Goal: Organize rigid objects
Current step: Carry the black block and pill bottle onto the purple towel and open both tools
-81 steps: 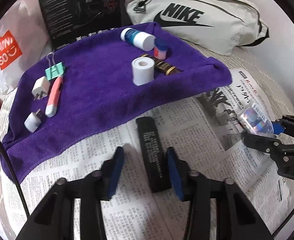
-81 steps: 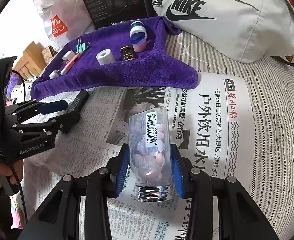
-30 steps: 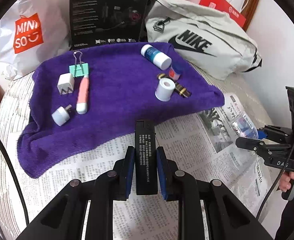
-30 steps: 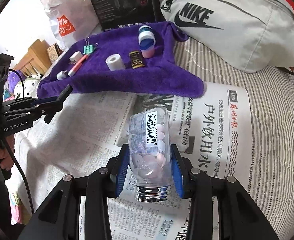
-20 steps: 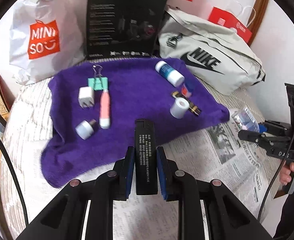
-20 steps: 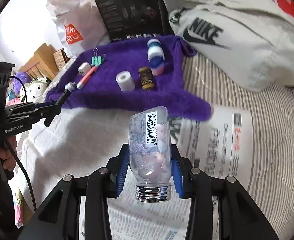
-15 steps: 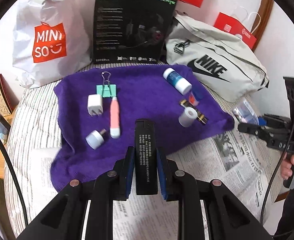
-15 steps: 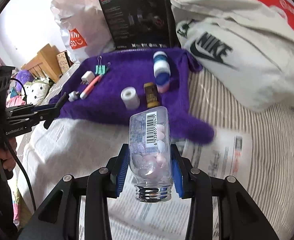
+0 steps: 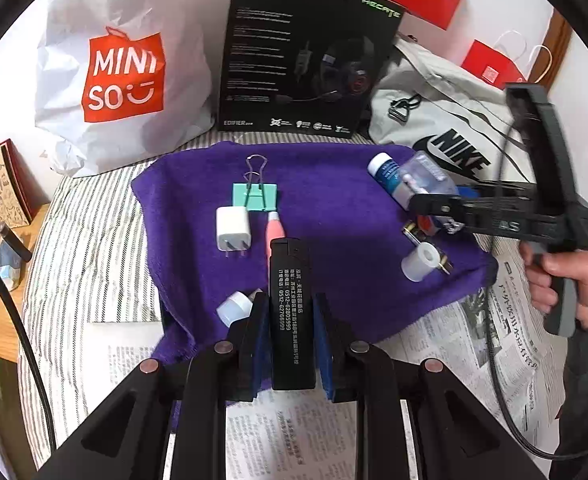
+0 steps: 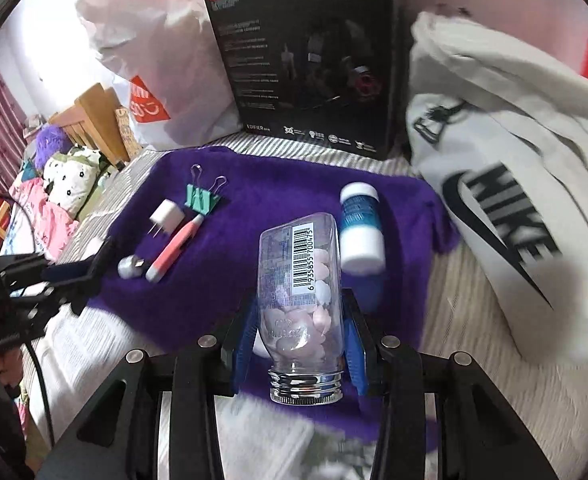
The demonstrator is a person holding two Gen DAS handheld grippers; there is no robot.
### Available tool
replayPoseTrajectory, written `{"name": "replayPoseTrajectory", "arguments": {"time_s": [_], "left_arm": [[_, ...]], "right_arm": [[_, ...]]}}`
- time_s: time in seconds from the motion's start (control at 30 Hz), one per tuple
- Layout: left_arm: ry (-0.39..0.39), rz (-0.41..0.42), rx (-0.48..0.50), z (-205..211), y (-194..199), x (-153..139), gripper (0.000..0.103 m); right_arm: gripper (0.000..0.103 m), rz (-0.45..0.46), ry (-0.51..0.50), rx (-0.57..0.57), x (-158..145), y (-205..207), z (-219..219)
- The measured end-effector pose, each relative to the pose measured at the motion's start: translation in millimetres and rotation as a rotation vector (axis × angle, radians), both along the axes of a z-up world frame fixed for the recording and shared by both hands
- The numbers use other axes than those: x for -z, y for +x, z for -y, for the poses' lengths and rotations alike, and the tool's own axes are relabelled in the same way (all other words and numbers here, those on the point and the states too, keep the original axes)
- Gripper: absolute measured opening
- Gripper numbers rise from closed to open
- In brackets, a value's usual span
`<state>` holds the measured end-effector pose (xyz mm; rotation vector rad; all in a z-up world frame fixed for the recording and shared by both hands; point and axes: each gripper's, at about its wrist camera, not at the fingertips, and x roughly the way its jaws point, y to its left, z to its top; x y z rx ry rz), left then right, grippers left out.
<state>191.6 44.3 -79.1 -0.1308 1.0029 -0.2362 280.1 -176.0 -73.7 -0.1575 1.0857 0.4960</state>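
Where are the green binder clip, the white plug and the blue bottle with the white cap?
green binder clip (image 9: pixel 255 196), left wrist view, on its green body
white plug (image 9: pixel 233 229), left wrist view, on its white face
blue bottle (image 10: pixel 360 216), right wrist view, on its blue label

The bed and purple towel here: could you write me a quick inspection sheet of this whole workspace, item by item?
Surface: purple towel spread over newspaper on a striped bed.
Job's things: black lighter and clear candy bottle held; binder clip, white plug, pink pen, blue-and-white bottle, white roll lie on the towel.
Clutter: Miniso bag, headset box, Nike bag.
Grippers: left gripper shut on the lighter; right gripper shut on the candy bottle.
Cables: black cable near the person's hand.
Surroundings: wooden furniture, plush toys.
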Motion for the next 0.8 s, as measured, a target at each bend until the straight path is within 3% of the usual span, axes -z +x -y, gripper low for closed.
{"name": "replayPoseTrajectory", "arguments": {"time_s": [0.37, 0.57, 0.8], "left_arm": [[-0.007, -0.01, -0.004, -9, 14, 8, 0.021], [-0.01, -0.02, 0.001, -10, 20, 12, 0.021], [-0.003, -0.029, -0.003, -6, 24, 12, 0.021]], "right_arm": [[0.04, -0.056, -0.099, -0.023, 49, 56, -45], [0.04, -0.055, -0.156, -0.035, 64, 66, -55], [0.041, -0.038, -0.152, -0.069, 67, 64, -54]]}}
